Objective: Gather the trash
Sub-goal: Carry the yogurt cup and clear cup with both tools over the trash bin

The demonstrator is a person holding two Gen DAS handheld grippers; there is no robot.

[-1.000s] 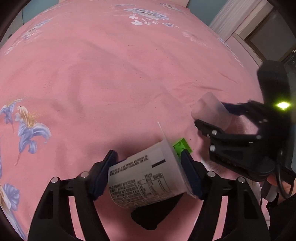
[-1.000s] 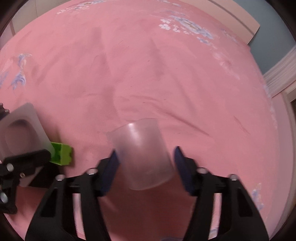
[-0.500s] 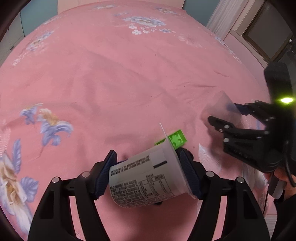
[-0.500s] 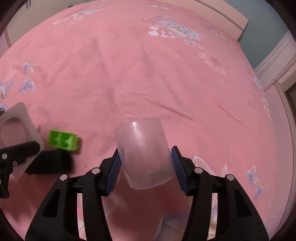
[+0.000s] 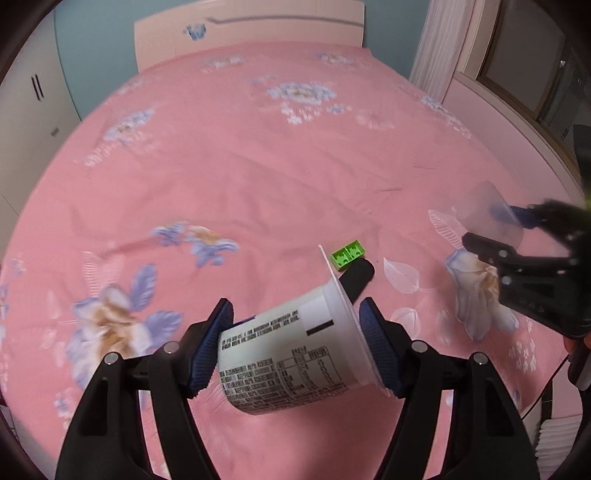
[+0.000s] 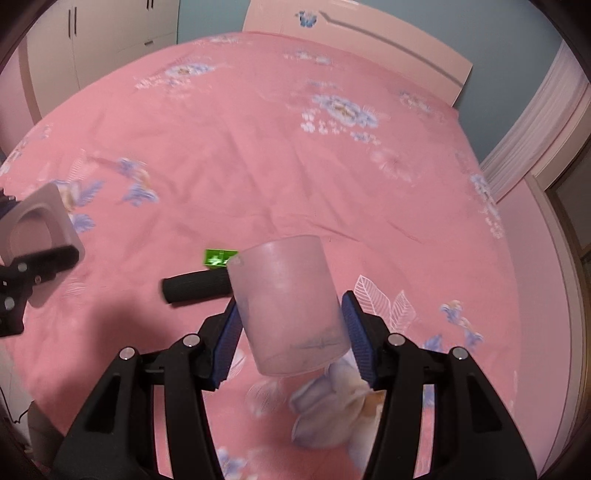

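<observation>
My left gripper (image 5: 295, 347) is shut on a white printed yogurt cup (image 5: 291, 358) that lies sideways between the blue pads, its square rim to the right. The same cup (image 6: 40, 229) shows its open mouth at the left edge of the right wrist view. My right gripper (image 6: 288, 336) is shut on a frosted clear plastic cup (image 6: 288, 306), and that cup (image 5: 487, 214) also appears at the right in the left wrist view. Both cups hang in the air above the pink floral bedspread (image 5: 258, 166).
A green toy brick (image 5: 349, 253) and a black foam cylinder (image 5: 356, 278) lie side by side on the bed; the brick (image 6: 219, 256) and cylinder (image 6: 197, 290) sit left of the clear cup. A headboard (image 5: 247, 33), wardrobe doors (image 6: 110, 37) and a window frame (image 5: 528, 74) border the bed.
Both grippers have risen and pulled back with their cups still held. The bedspread now lies far below, and the brick, cylinder, headboard and walls have come into view.
</observation>
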